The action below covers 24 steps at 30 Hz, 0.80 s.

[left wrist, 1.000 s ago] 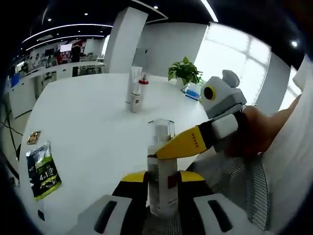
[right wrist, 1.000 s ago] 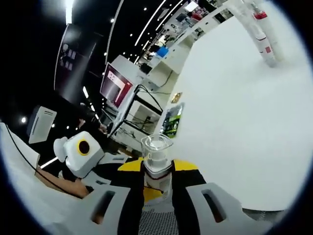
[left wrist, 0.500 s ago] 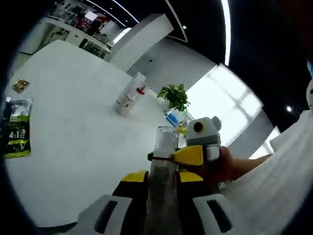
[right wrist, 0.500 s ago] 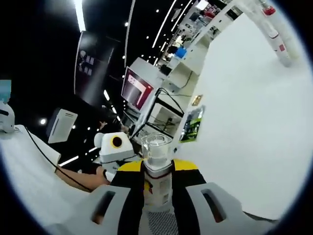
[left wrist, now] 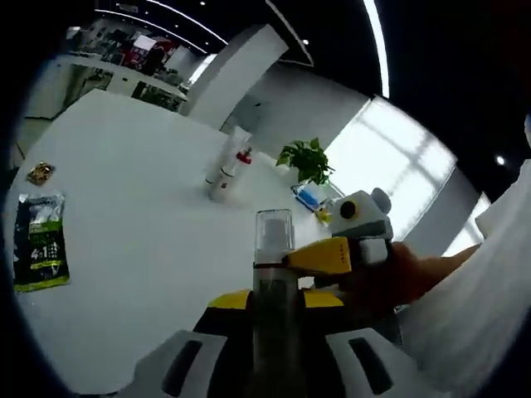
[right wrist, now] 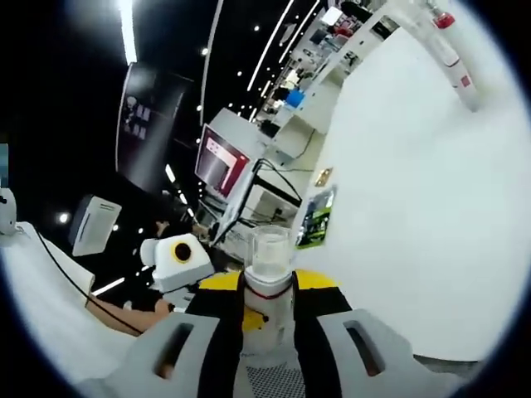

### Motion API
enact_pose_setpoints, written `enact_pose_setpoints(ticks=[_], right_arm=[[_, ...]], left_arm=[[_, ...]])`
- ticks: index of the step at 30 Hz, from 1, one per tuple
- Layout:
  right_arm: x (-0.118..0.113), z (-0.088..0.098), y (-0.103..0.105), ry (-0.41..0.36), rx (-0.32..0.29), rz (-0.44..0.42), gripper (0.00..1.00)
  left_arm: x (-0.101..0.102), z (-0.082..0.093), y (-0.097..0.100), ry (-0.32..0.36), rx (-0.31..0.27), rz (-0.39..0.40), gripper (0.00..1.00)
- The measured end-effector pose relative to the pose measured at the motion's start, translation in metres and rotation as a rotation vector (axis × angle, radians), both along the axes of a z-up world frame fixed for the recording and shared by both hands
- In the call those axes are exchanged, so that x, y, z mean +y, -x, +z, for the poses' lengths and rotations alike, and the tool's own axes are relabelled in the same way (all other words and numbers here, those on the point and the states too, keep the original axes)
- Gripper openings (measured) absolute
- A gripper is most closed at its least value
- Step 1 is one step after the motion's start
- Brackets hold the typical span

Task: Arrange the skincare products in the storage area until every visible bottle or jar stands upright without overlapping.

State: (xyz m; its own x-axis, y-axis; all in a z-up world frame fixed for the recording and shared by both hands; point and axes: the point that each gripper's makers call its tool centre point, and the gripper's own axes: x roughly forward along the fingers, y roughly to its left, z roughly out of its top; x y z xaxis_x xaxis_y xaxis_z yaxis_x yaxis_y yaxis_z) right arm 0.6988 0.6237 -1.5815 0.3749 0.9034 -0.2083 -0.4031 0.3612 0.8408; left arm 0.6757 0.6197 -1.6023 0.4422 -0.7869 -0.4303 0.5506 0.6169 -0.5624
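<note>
A white pump bottle [left wrist: 275, 278] with a clear cap and a red neck ring is held off the white table [left wrist: 141, 215] between both grippers. My left gripper [left wrist: 275, 300] is shut on its body, the cap rising above the yellow jaw tips. From the right, a yellow finger [left wrist: 319, 255] of the other gripper presses against the bottle's neck. In the right gripper view the same bottle [right wrist: 270, 269] stands between the jaws of my right gripper [right wrist: 270, 288], which is shut on it. Two slim products [left wrist: 226, 170] stand upright together far across the table, also seen as white tubes [right wrist: 452, 54].
A green sachet [left wrist: 40, 249] and a small brown packet [left wrist: 39, 172] lie near the table's left edge. A potted plant [left wrist: 305, 159] and a blue item [left wrist: 311, 196] sit at the far side. A hand [left wrist: 398, 278] holds the right gripper. Desks and a monitor [right wrist: 217, 156] stand beyond the table.
Both views have tilted and swung with the hands. The pump bottle stays held between both grippers, now sitting slightly higher in the left jaws.
</note>
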Motion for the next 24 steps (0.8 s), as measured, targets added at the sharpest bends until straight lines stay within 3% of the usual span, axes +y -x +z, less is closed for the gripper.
enact_pose_setpoints(ticks=[8,15,21,24], right_arm=[[-0.001,-0.016,-0.001,0.061,0.062,-0.021,0.19],[-0.001,-0.021,0.001,0.098,0.062,-0.008,0.16],[-0.004,-0.019,-0.001,0.112,0.022,-0.002,0.15],[-0.007,-0.017,-0.004,0.128,-0.002,-0.012,0.14]], left_arm=[[0.002,-0.013,-0.005,-0.193,-0.097,0.005,0.2],[0.006,-0.02,-0.007,-0.36,-0.24,-0.044,0.2],[0.005,-0.019,-0.011,-0.417,-0.319,-0.064,0.21],[0.003,-0.019,-0.008,-0.396,-0.298,-0.084,0.23]])
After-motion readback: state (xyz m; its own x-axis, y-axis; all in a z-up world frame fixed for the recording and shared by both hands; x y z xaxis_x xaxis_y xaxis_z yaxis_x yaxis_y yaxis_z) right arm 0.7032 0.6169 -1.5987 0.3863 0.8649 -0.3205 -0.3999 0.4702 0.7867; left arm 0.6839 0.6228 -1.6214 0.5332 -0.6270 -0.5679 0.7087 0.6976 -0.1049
